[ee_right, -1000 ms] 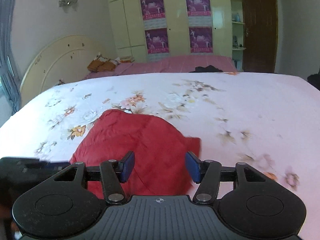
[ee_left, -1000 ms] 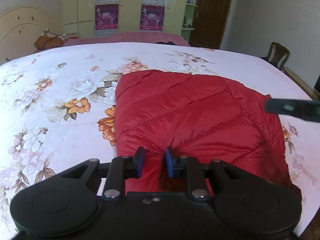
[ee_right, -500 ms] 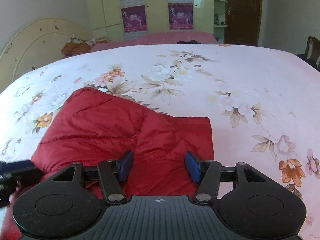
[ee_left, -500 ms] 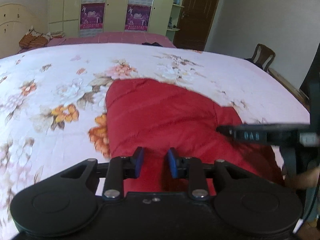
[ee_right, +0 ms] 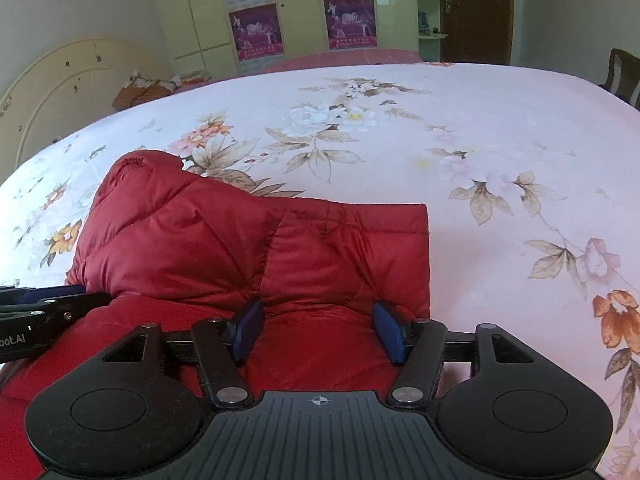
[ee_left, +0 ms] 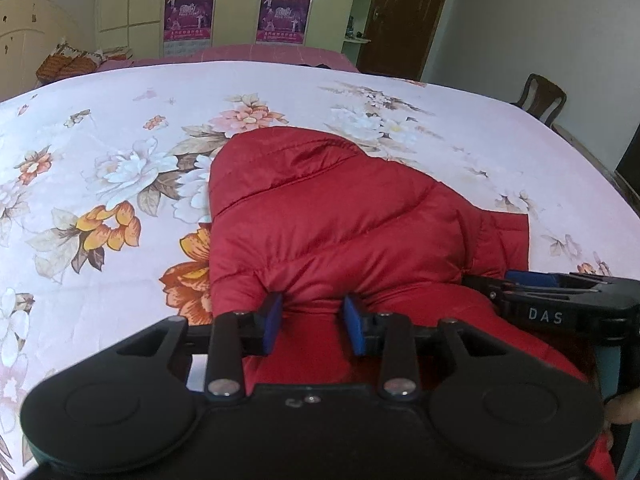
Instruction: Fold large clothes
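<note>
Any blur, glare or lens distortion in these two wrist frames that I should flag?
Left wrist view: sharp; fisheye bows the flower-printed pink bedsheet and darkens the corners; even daylight on the red quilted puffer jacket. Right wrist view: equally sharp, same curvature, mild washout on the sheet's far right, no hard shadows.

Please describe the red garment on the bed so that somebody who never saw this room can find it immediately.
Start from the wide bed with its pale pink floral cover. Near the edge closest to the cameras lies the red quilted puffer jacket, folded into a puffy heap with stitched seams. It is the only solid red, unpatterned thing on the flowered cover.
</note>
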`<action>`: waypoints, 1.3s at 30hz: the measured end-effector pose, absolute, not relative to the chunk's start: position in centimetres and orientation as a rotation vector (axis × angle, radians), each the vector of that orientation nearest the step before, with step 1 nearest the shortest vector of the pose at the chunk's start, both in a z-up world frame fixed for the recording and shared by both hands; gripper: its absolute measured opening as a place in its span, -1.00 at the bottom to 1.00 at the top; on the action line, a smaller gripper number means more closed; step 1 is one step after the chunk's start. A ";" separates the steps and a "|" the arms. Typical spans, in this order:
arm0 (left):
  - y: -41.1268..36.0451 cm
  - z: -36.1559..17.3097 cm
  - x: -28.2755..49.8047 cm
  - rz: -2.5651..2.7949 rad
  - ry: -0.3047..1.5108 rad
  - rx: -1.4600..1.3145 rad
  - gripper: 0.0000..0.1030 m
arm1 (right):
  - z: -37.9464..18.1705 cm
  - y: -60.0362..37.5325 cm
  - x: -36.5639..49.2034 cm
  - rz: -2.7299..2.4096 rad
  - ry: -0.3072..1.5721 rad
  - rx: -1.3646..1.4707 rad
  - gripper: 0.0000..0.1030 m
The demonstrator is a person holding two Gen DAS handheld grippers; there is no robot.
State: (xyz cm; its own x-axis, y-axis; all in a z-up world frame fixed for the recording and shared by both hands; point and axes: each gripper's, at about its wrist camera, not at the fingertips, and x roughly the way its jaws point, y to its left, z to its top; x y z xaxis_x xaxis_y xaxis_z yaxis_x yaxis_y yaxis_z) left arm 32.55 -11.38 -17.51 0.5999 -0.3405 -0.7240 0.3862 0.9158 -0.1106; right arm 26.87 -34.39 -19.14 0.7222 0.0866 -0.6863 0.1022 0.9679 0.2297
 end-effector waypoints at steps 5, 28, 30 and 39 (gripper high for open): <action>-11.0 -16.4 32.1 -0.419 0.821 0.057 -0.34 | -17.6 -35.3 27.3 0.032 0.811 0.283 0.17; -10.0 -13.3 20.0 -0.462 0.763 0.090 -0.37 | -14.2 -34.4 14.0 0.152 0.774 0.222 0.17; -10.1 -13.6 19.9 -0.454 0.773 0.099 -0.37 | -14.8 -34.3 13.3 0.159 0.800 0.213 0.17; -10.7 -14.9 19.6 -0.442 0.779 0.125 -0.36 | -17.8 -35.5 12.2 0.171 0.920 0.237 0.26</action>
State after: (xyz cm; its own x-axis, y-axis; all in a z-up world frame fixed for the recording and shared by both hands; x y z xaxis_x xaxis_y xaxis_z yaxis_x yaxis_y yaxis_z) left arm 19.63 -10.70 -14.92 0.6259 -0.3385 -0.7025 0.4292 0.9017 -0.0521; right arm 12.20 -35.46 -17.84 0.5953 0.2465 -0.7648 -0.0445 0.9604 0.2749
